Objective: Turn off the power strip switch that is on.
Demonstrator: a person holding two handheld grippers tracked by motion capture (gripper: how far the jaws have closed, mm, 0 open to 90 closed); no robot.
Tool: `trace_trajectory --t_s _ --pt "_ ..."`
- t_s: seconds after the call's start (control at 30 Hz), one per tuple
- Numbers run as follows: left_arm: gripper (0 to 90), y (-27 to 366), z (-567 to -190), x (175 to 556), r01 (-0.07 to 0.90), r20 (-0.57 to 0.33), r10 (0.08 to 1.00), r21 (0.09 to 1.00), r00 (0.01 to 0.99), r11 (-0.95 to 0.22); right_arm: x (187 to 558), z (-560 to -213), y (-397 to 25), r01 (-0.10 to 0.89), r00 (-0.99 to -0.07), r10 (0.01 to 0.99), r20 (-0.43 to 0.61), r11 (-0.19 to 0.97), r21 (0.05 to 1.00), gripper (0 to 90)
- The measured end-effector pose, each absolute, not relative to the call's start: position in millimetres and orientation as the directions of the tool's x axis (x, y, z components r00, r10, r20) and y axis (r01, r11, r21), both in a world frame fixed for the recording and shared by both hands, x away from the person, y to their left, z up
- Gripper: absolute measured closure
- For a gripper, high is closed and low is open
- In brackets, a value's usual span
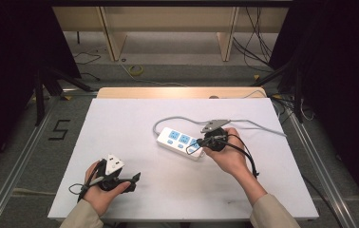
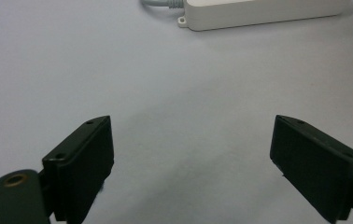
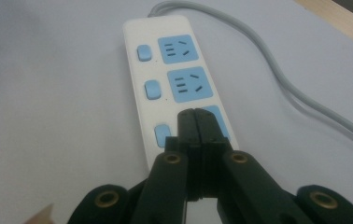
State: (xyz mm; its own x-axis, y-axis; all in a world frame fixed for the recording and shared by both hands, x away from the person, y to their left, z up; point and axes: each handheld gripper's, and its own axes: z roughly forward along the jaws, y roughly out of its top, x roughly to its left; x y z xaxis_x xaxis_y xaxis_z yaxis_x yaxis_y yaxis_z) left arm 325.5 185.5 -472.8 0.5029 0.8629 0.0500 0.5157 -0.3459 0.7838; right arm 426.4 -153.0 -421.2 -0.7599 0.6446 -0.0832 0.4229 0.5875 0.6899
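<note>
A white power strip with three blue sockets and blue switches lies at the middle of the white table, and its grey cable loops behind it. My right gripper is shut with nothing between its jaws, and its tip sits over the strip's nearest socket, beside that socket's blue switch. My left gripper rests open near the table's front left corner, pointing right. In the left gripper view, the strip's side lies far ahead of the open jaws.
The white board covers a wooden table. The grey cable runs off to the right edge. Black cables trail from both grippers. Dark curtains and stands flank the table, and floor cables lie behind it.
</note>
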Motion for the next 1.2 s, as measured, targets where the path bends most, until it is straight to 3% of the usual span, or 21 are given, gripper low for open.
trace_trajectory --t_s 1.2 --pt "13.4 185 -472 326 0.517 0.049 0.863 0.783 0.503 -0.345 437 -422 -134 0.429 -0.782 0.617 -0.083 0.631 0.646 90.0"
